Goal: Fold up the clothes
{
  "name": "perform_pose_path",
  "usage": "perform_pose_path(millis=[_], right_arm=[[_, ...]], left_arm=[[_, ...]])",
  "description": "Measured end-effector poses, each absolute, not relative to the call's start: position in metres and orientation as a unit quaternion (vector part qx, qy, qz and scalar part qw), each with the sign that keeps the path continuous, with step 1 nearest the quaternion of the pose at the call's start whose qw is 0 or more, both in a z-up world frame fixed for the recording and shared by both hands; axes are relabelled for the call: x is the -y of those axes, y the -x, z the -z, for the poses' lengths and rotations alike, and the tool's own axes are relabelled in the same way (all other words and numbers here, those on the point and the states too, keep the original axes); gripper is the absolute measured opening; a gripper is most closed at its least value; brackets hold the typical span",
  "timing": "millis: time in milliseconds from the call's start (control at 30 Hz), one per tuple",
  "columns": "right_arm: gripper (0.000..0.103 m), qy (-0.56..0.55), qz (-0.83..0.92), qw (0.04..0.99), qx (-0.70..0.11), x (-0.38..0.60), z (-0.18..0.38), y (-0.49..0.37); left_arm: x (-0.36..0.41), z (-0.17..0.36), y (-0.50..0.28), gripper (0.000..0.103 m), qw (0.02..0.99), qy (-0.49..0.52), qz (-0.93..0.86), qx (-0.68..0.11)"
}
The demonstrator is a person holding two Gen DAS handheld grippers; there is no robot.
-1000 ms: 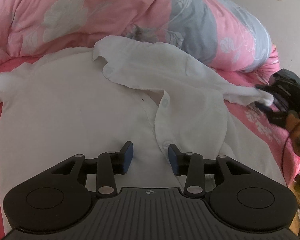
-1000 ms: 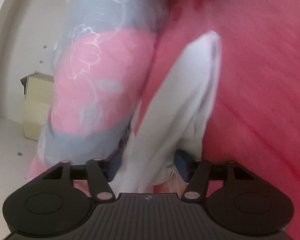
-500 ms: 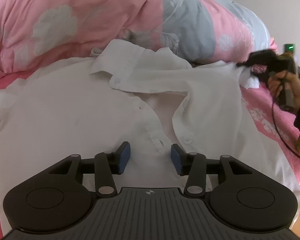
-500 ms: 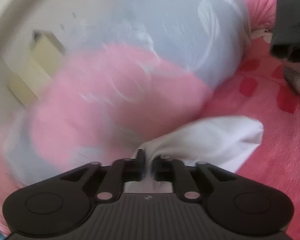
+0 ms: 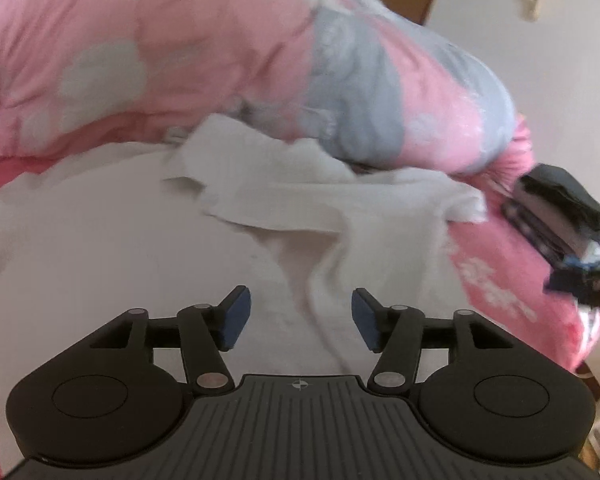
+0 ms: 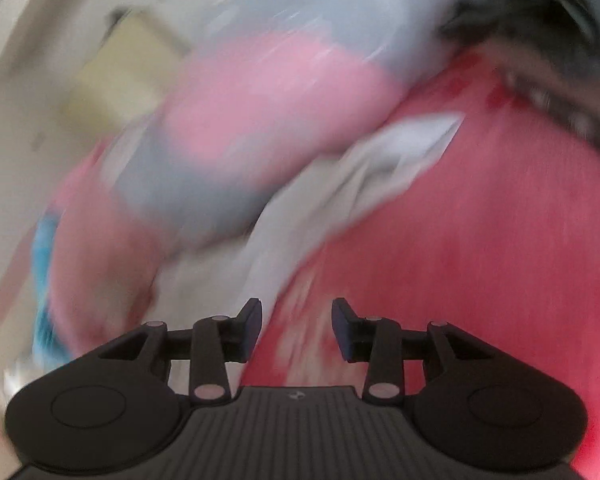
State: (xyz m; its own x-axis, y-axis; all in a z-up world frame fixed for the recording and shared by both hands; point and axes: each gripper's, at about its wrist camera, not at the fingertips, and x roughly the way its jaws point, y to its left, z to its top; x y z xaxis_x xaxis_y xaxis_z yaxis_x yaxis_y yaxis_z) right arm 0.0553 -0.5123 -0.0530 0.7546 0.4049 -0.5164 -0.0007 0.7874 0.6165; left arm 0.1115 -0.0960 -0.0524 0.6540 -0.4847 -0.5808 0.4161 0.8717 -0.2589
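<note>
A white shirt (image 5: 148, 240) lies spread front-up on a bed (image 6: 480, 280) covered in a red-pink sheet, its collar toward a bunched pink-and-grey quilt (image 5: 220, 52). Laid flat like this, it seems set out so its sides and sleeves can be turned inward. One sleeve (image 5: 456, 196) reaches out sideways toward the bed's edge, close to a pile of dark clothes (image 5: 560, 208).

The left gripper (image 5: 300, 322) hovers over the shirt's front near the button strip; its jaws are opening and nothing is pinched between them. The right gripper (image 6: 296, 330) is over the sheet beside the sleeve, which runs away from its left finger toward the quilt. Its jaws are opening too, with only sheet showing in the gap, so the sleeve looks let go.

The right-wrist view is heavily smeared. White marks on the pink bedding near the edge may be print, but no writing or label can be read.
</note>
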Motion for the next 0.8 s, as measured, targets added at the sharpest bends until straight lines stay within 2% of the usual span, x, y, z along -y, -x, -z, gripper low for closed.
perform_pose_path(millis=[100, 267, 467, 667, 800], right_arm=[[0.038, -0.239, -0.104, 0.904, -0.340, 0.479, 0.065, 0.003], [0.028, -0.175, -0.083, 0.926, -0.325, 0.454, 0.070, 0.063], [0.020, -0.099, -0.133, 0.937, -0.309, 0.432, 0.061, 0.088], [0.024, -0.280, -0.141, 0.873, -0.375, 0.453, 0.094, 0.083], [0.024, -0.361, -0.144, 0.851, -0.354, 0.460, 0.115, 0.078]], left_arm=[[0.116, 0.058, -0.108, 0.056, 0.902, 0.018, 0.263, -0.341], [0.135, 0.074, -0.108, 0.056, 0.903, -0.038, 0.239, -0.356], [0.132, 0.077, -0.110, 0.057, 0.906, -0.027, 0.216, -0.364], [0.135, 0.078, -0.108, 0.057, 0.908, -0.027, 0.203, -0.365], [0.139, 0.078, -0.109, 0.058, 0.908, -0.036, 0.197, -0.369]])
